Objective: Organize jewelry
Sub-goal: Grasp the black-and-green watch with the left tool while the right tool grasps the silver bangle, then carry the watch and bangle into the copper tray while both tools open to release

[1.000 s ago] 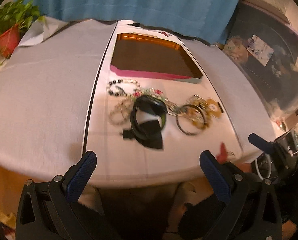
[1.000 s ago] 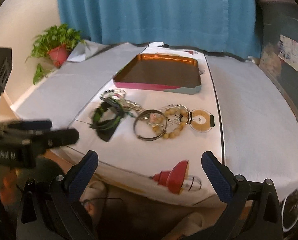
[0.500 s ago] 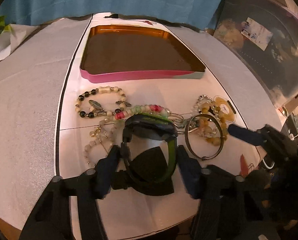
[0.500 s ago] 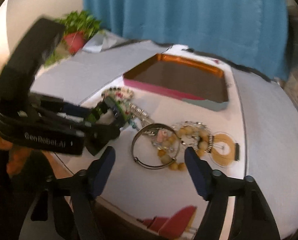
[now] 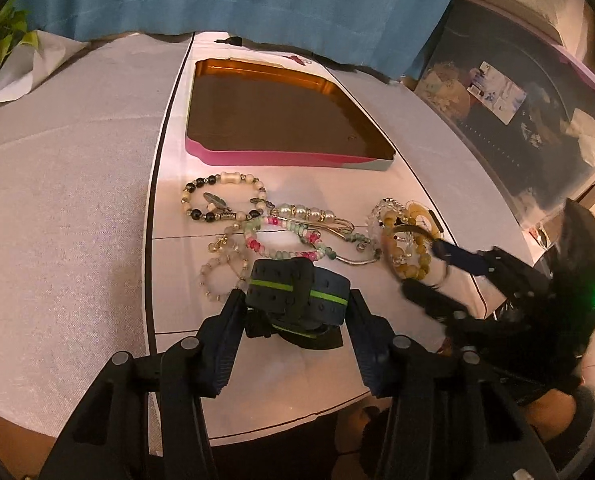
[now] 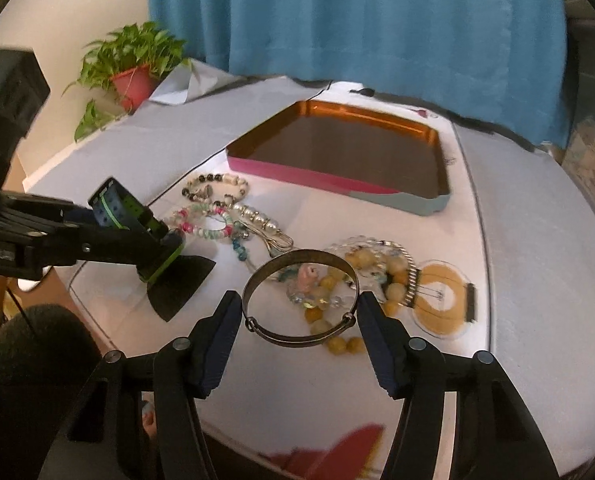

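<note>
- Looking past the left gripper, we find its fingers clamped on the black-and-green strap band, which hides the table just behind it; the band sits lifted just in front of the tray.
- In the right wrist view the right gripper has both pads touching the metal bangle — closed on it, in front of the tray.
- The bangle partly covers the yellow bead bracelet beneath.
- We see the pink-and-green bead bracelet tangled with its neighbours — individual strands are hard to separate.
- No writing on the tray can be read.
- The potted plant stands left of the tray, beyond the cloth.
</note>
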